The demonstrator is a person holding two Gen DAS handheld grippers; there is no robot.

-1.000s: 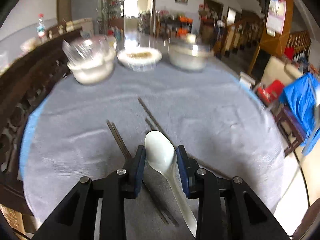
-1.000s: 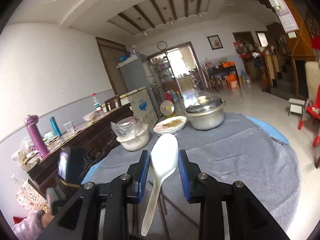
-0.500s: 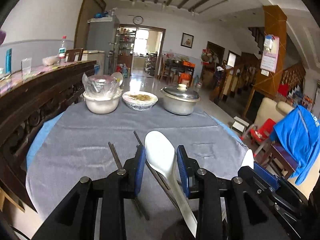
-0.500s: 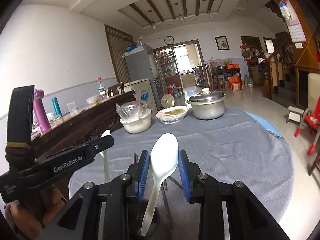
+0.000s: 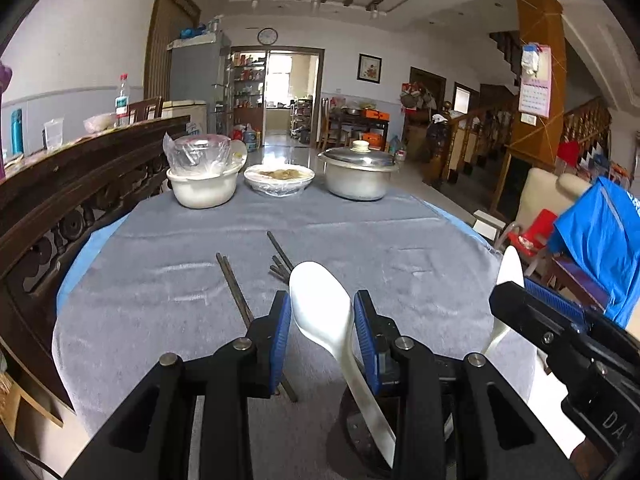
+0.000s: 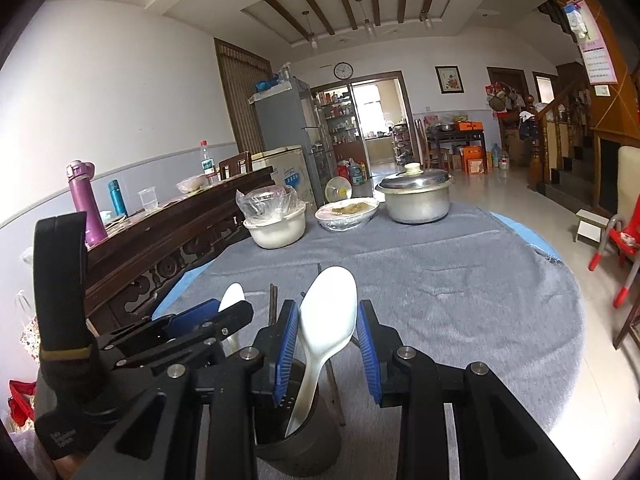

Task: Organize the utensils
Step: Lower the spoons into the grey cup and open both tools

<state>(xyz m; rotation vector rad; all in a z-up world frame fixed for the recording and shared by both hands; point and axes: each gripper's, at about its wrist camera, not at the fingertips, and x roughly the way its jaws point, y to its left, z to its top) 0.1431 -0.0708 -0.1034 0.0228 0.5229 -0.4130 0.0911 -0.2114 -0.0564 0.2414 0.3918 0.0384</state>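
Both grippers are each pinching a white plastic spoon: left gripper (image 5: 320, 332) with its spoon (image 5: 324, 312), right gripper (image 6: 326, 338) lowering its spoon (image 6: 326, 320) handle into the dark round holder (image 6: 296, 436). Dark chopsticks (image 5: 234, 288) are lying ahead on the grey tablecloth (image 5: 400, 248).

spoons (image 5: 320, 308): white, plain
gripper pads (image 5: 362, 336): blue, ribbed
gripper frames (image 6: 224, 396): black
holder (image 6: 304, 436): dark grey-black
chopsticks (image 5: 234, 292): dark brown
cloth (image 5: 400, 248): grey, over a light blue edge
pot (image 5: 356, 178): silver metal
bowl (image 5: 202, 190): cream white
flask (image 6: 84, 204): purple
sideboard (image 5: 64, 184): dark carved wood
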